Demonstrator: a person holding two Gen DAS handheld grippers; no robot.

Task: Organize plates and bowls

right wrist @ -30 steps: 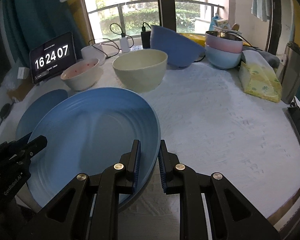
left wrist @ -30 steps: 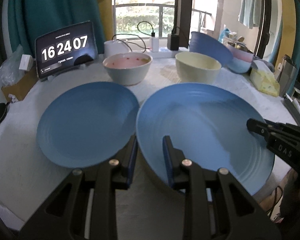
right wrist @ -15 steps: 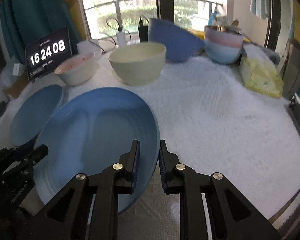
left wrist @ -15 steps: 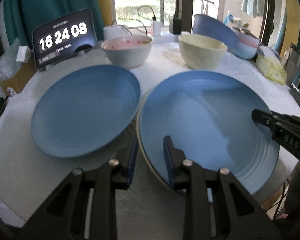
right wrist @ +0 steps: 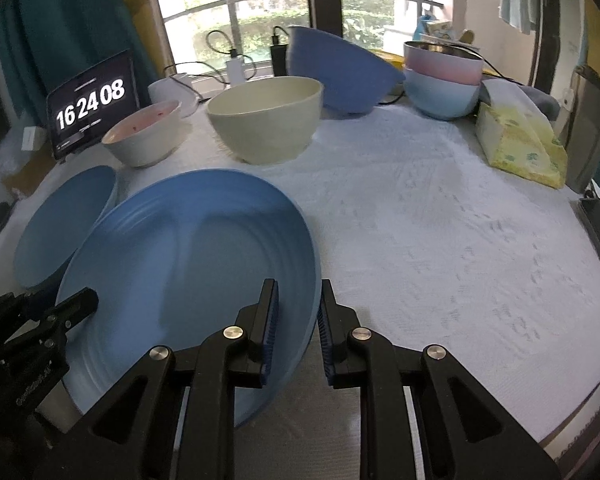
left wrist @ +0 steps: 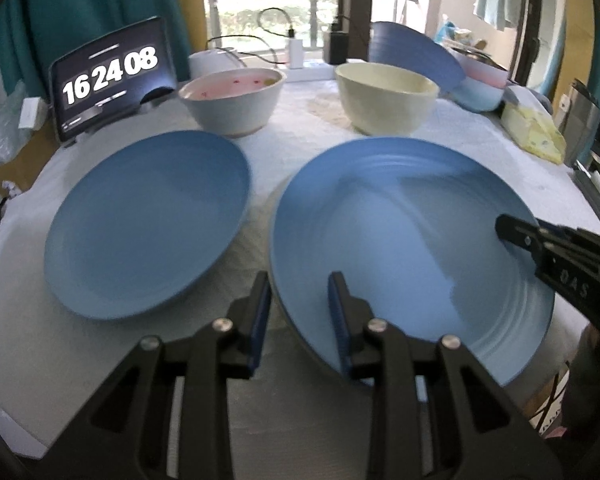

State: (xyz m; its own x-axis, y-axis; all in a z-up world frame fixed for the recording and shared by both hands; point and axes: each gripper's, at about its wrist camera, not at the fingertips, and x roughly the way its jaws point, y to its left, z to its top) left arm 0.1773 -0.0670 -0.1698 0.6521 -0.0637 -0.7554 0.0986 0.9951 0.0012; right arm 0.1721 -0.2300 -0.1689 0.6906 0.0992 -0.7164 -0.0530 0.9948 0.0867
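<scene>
A large blue plate [left wrist: 404,240] is held between both grippers above the white table. My left gripper [left wrist: 298,320] is shut on its left rim, one finger inside and one outside. My right gripper [right wrist: 298,328] is shut on its right rim; the plate also shows in the right wrist view [right wrist: 196,272]. A second blue plate [left wrist: 148,220] lies flat on the table to the left, also in the right wrist view [right wrist: 60,224]. Behind stand a pink-lined bowl [left wrist: 232,100] and a cream bowl [left wrist: 386,96].
A clock tablet [left wrist: 112,76] stands at the back left. A tilted dark blue bowl [right wrist: 340,72], stacked pink and light blue bowls [right wrist: 444,80] and a yellow tissue pack [right wrist: 520,144] sit at the back right. Cables and chargers line the windowsill.
The held plate has lifted and tilted slightly over the last second. The view has shifted a little; both grippers keep their grip on the rim.
</scene>
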